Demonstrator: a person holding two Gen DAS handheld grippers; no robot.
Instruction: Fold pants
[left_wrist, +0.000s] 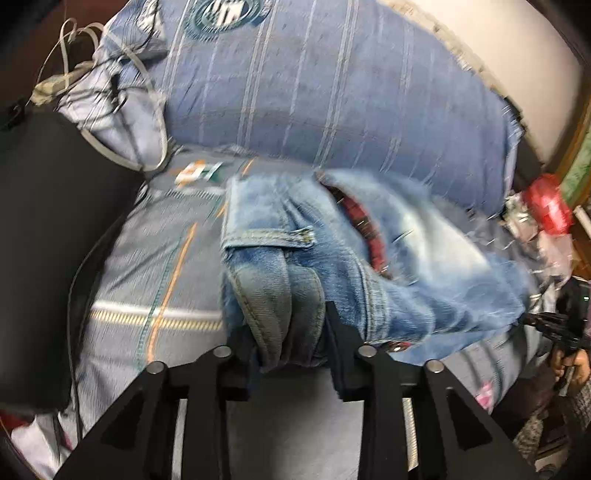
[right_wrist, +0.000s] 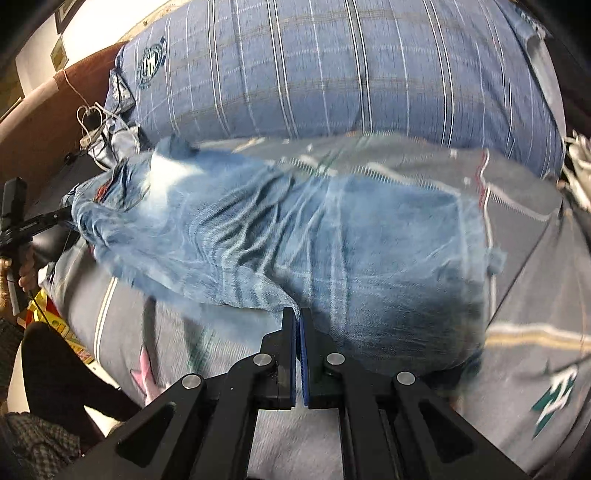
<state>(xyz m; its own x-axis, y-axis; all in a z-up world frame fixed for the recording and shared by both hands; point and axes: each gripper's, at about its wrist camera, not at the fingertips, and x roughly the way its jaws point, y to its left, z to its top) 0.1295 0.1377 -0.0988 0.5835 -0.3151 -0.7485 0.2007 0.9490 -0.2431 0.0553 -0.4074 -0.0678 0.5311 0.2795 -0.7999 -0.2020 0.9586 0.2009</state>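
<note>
Denim pants bunched between left claw fingers, right claw pinching edge

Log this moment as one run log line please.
step: fold pants | left gripper: shut on jeans | right gripper: shut on jeans | surface: bed

striped blue pillow | grey bedsheet | white cables | red packet
</note>
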